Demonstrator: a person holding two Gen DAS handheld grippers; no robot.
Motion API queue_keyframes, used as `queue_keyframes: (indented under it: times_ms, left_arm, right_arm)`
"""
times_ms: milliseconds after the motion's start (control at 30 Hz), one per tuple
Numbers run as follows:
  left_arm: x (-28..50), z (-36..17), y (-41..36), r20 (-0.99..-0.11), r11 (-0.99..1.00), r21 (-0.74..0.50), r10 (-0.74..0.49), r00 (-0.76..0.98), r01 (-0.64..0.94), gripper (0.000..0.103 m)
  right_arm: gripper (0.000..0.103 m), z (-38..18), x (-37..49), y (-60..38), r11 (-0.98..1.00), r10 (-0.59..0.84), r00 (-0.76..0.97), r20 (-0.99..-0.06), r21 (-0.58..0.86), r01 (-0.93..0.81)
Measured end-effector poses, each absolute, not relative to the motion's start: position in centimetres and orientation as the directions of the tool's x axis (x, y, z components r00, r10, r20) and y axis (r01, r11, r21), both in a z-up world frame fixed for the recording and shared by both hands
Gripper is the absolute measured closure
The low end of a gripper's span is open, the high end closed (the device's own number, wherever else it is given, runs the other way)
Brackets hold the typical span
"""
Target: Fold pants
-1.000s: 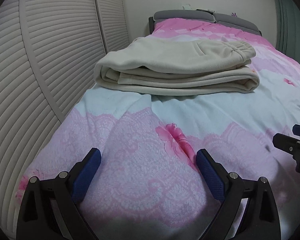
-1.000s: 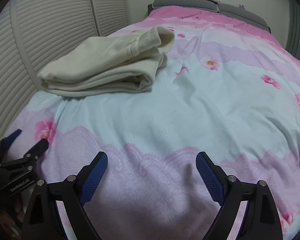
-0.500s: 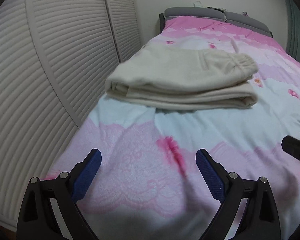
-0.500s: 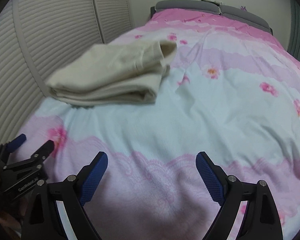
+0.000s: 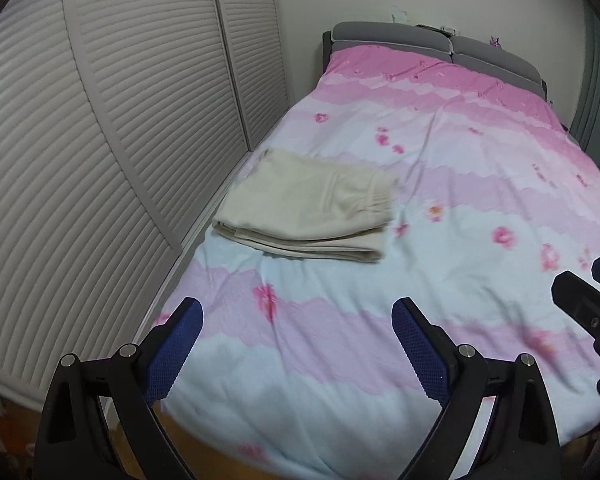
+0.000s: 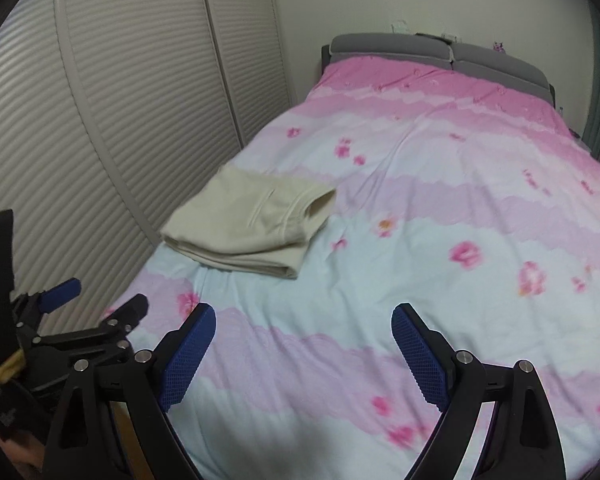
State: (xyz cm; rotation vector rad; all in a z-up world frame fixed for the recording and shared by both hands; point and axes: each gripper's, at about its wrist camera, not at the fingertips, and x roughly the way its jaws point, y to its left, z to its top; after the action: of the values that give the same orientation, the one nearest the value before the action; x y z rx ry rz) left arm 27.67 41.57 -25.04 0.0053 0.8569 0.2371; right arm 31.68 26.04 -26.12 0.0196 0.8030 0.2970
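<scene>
Cream pants [image 5: 308, 204] lie folded in a flat stack on the left side of the bed, near the louvred doors; they also show in the right wrist view [image 6: 252, 226]. My left gripper [image 5: 296, 344] is open and empty, held above the foot of the bed, well back from the pants. My right gripper [image 6: 304, 344] is open and empty, beside the left one, over the bedspread. The left gripper [image 6: 92, 300] shows at the left edge of the right wrist view, and the right gripper [image 5: 588, 296] at the right edge of the left wrist view.
A pink, white and blue floral bedspread [image 5: 460, 184] covers the bed. White louvred closet doors [image 5: 100, 140] run close along the bed's left side. A grey headboard [image 5: 440, 40] stands at the far wall. Wooden floor [image 5: 196, 448] shows below the foot of the bed.
Both grippers have pulled back and up from the bed, so the folded pants look smaller and farther away. The pants have not moved. Both grippers stay open.
</scene>
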Motion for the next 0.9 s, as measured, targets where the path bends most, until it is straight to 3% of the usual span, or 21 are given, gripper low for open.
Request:
queue_keyframes:
  times_ms: [400,700,900]
  left_arm:
    - [16.8,-9.0,22.7,-0.707,0.979,0.068,0.182,0.683,-0.190,0.004]
    - [13.5,-5.1,10.6,-0.719,0.998,0.048,0.066,0.692,-0.046,0.004]
    - [12.2,-4.0,6.6,-0.717,0.998,0.054,0.029,0.696,0.015,0.004]
  right_arm:
    - [0.013,-10.9,19.7,3.8,0.964,0.262,0.730,-0.632,0.144,-0.222]
    - [0.013,-4.2,12.5,-8.8,0.982,0.187,0.770,-0.610,0.117,-0.145]
    - [0.013,-1.9,9.8,-12.5,0.992,0.116,0.808,-0.578,0.105,-0.068]
